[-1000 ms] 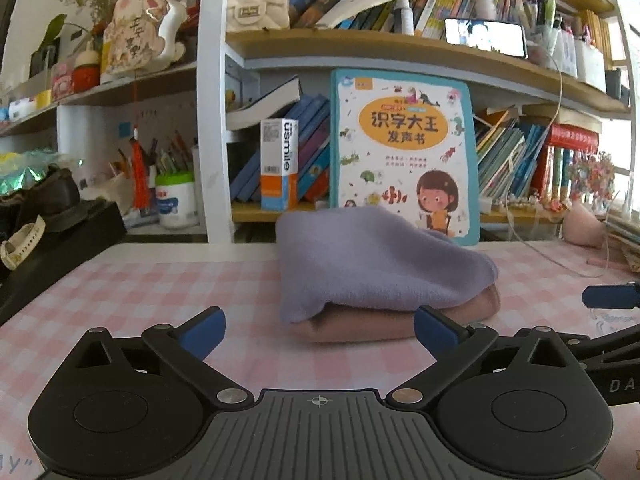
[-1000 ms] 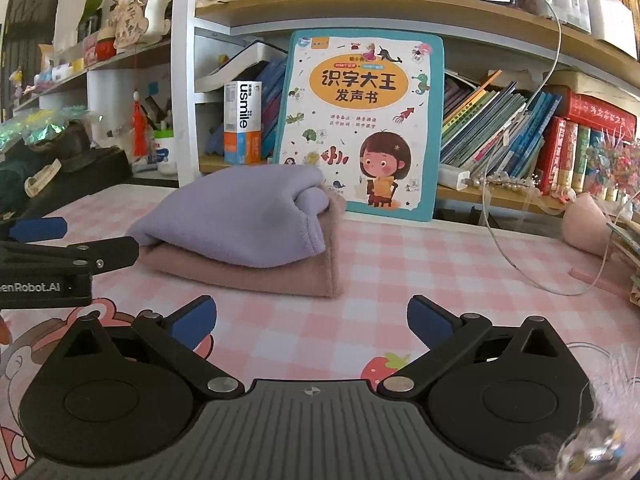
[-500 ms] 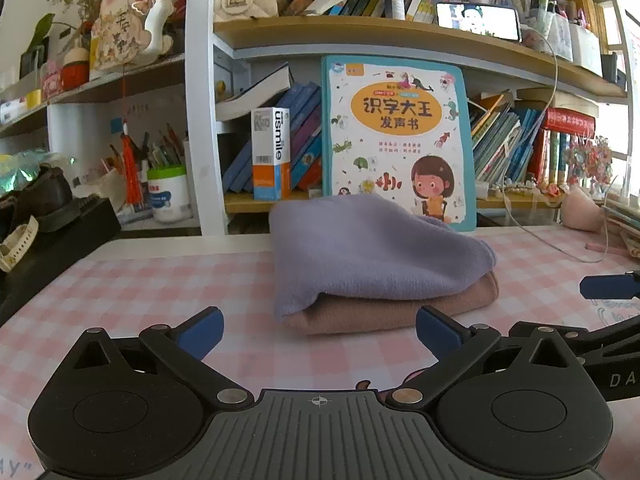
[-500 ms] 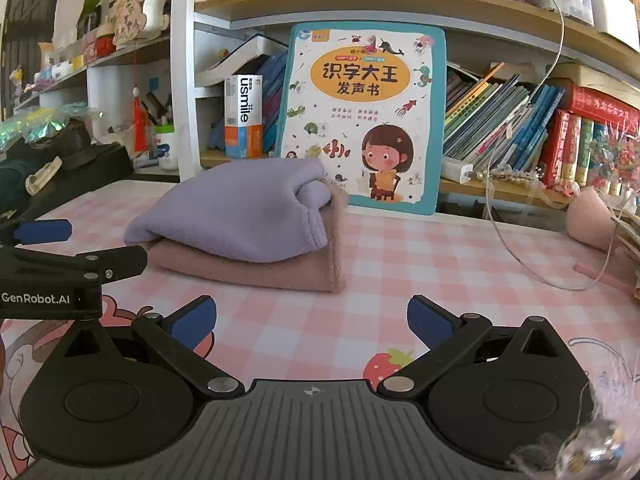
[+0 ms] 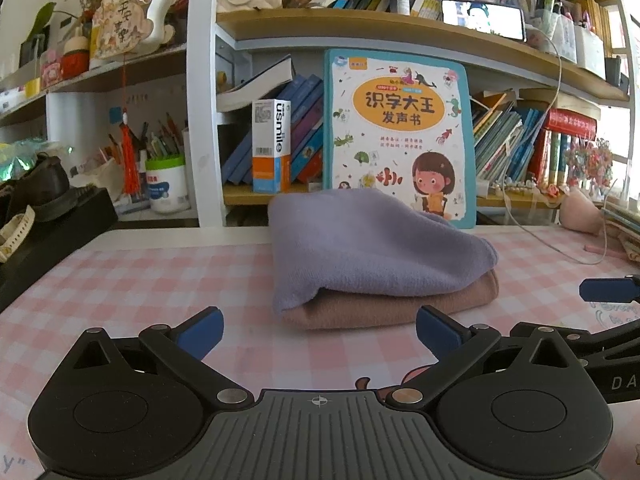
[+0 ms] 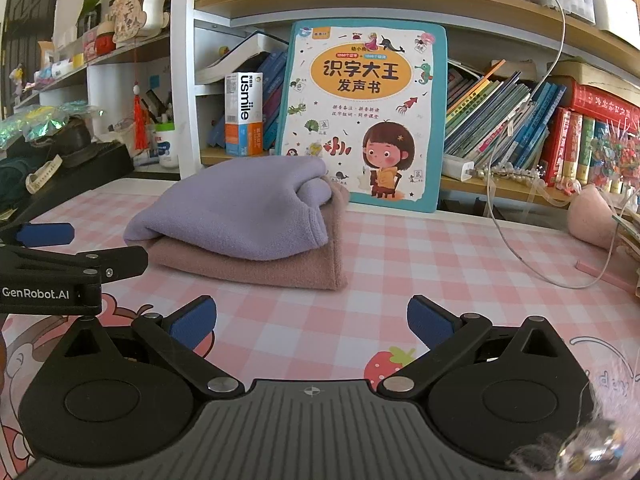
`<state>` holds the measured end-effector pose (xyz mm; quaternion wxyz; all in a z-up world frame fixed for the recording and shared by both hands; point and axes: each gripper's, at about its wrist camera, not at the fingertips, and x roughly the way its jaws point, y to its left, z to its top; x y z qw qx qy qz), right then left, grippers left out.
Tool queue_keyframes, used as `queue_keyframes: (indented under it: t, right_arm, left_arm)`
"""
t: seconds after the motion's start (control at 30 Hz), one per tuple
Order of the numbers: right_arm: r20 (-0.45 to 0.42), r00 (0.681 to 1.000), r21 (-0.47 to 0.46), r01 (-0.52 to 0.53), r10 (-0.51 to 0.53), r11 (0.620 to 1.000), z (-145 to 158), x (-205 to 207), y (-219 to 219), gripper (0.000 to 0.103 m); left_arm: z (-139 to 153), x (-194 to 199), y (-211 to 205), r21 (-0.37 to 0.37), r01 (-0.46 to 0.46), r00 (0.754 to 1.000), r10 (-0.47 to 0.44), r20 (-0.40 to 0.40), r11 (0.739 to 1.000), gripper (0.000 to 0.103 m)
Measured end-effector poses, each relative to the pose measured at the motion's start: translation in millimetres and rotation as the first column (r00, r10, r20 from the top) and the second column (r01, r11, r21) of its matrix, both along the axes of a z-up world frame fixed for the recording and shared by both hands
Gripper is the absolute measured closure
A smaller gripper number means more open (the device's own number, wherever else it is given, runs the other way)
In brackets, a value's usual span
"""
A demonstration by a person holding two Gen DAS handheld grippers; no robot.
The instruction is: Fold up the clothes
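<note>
Your left gripper (image 5: 318, 330) has its jaws spread wide over the pink checked tablecloth (image 5: 132, 280), gripping nothing, and dead ahead of them sits the folded stack: lilac garment (image 5: 368, 248) lying on top of the dusty-pink garment (image 5: 396, 306). Your right gripper (image 6: 311, 320) is just as wide and empty, the stack ahead and a little left of its jaws. Behind the clothes a children's picture book (image 6: 364, 116) leans against the crowded bookshelf (image 6: 520, 120), with a white cable (image 6: 516, 248) trailing across the cloth off to your right.
</note>
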<state>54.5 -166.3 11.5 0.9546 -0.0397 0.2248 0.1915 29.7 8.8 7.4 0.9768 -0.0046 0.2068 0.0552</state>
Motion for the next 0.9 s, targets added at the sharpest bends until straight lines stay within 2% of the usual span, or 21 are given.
queue_keyframes:
  t: [0.9]
  right_arm:
    - [-0.007, 1.0, -0.007, -0.001, 0.001, 1.0, 0.2, 2.0, 0.6, 0.0]
  left_arm:
    - [-1.1, 0.1, -0.4, 0.005, -0.012, 1.0, 0.012, -0.006, 1.0, 0.0]
